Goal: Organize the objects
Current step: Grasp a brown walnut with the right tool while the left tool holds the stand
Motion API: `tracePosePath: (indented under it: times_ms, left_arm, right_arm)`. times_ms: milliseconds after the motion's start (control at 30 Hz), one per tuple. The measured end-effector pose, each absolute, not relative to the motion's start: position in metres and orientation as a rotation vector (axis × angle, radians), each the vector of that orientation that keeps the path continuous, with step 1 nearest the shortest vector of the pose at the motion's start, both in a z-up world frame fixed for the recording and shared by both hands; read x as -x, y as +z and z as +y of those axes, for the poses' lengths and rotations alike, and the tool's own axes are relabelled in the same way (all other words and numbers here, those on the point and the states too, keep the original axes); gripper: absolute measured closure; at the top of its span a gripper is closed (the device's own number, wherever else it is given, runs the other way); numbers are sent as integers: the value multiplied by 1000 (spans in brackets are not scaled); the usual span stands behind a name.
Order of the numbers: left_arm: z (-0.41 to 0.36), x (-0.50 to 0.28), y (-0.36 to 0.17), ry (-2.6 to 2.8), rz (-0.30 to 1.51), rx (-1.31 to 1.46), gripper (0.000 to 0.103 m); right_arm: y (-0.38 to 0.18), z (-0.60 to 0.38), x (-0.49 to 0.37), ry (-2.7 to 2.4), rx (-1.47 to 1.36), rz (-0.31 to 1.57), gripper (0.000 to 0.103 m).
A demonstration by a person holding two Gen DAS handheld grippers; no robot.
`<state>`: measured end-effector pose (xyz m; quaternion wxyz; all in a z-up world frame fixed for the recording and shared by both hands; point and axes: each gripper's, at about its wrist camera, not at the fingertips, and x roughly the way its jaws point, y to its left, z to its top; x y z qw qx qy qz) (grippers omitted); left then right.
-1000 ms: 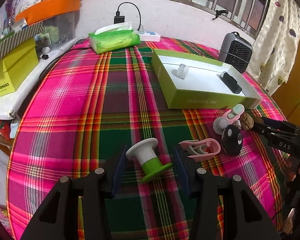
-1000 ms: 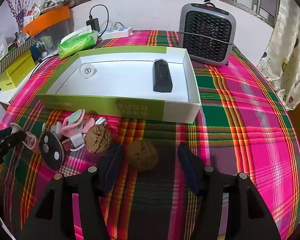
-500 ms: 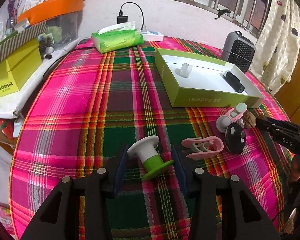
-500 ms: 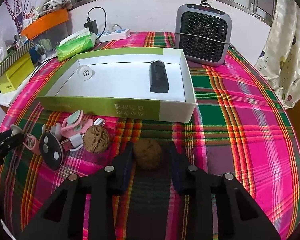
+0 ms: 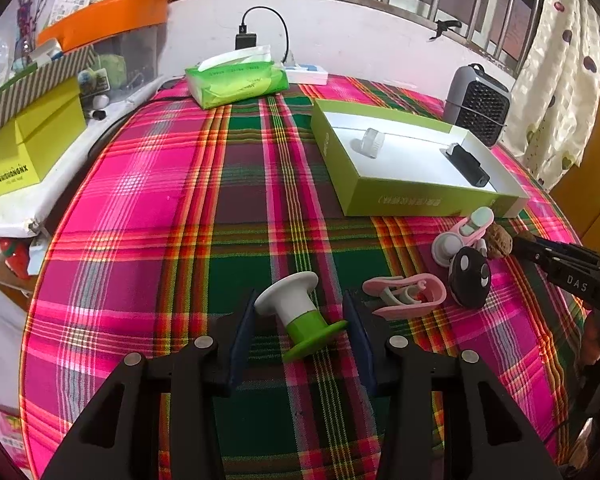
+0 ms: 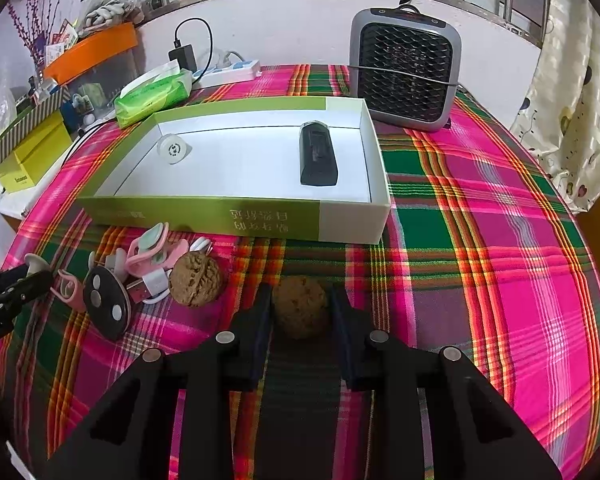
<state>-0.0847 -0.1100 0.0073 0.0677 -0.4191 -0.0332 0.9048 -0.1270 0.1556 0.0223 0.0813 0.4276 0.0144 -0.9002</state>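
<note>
While both grippers sit low over the plaid tablecloth [image 5: 148, 208], each has a different object between its jaws. Right gripper [image 6: 300, 316]: clenched on a walnut [image 6: 301, 306], pads pressed to both flanks, nut on or just above the cloth a little in front of the green-and-white box [image 6: 352, 216]. Grip taken across the widest part, presumably so the round shell cannot squirt out.

Left gripper [image 5: 300, 326]: jaws straddle a white-and-green spool-shaped piece [image 5: 298, 314] lying tilted on its side. The white flange seems to touch the left pad and the green flange the right, but I cannot be sure they are pressing; reads as bracketing more than a firm hold. Jaws stand wide because the piece lies across the gap.

Box already holds a black rectangular device [image 6: 318, 156] and a small white round item [image 6: 174, 151], well apart on its white floor. Plenty of bare floor between them, so the box looks like the collecting place.

Waiting just outside the box's near wall: second walnut [image 6: 196, 279], black oval thing with pale dots [image 6: 106, 307], pink clip [image 5: 406, 294], a second pink-and-white clip [image 6: 150, 246] and a white USB cable [image 6: 152, 285], all bunched and touching. Cluster lies between the two grippers.

Heater [image 6: 404, 74], tissue pack [image 5: 236, 78] and yellow carton [image 5: 24, 148] stand at the edges, uninvolved.

Judgement: walnut lift into the box comes next; low wall needs clearing.
</note>
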Motion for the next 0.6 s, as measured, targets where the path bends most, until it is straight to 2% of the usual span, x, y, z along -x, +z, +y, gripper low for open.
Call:
tracePosePath:
  times_ms: [600]
  left_arm:
    - [-92,104,47,2701,-55,1154,61]
  right_arm:
    - [48,161,132,-2684,-1195,14,74]
